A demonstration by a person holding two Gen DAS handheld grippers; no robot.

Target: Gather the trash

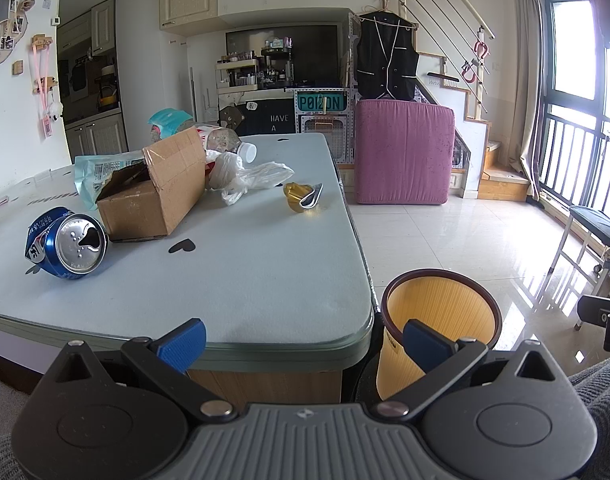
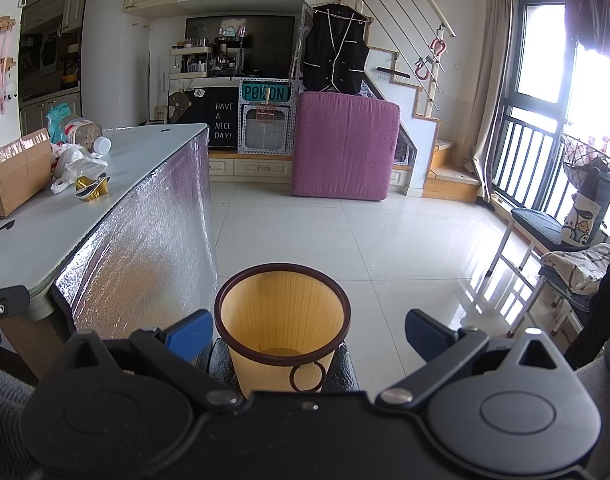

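Trash lies on a pale blue-grey table (image 1: 265, 272): a crushed blue can (image 1: 67, 242) at the left, an open cardboard box (image 1: 155, 192), a teal packet (image 1: 95, 172), a clear plastic bottle (image 1: 225, 142), a white plastic bag (image 1: 245, 176) and a gold wrapper (image 1: 303, 197). An empty yellow bin (image 1: 441, 312) with a brown rim stands on the floor off the table's right corner. My left gripper (image 1: 305, 340) is open at the table's near edge, holding nothing. My right gripper (image 2: 307, 332) is open just above the bin (image 2: 283, 312), its fingers either side of the rim.
A silver foil sheet (image 2: 145, 240) hangs down the table's side. A pink mattress (image 2: 345, 144) leans by the stairs across the tiled floor (image 2: 365, 232). A chair (image 2: 545, 232) with cloths stands by the window at the right. Cabinets line the far wall.
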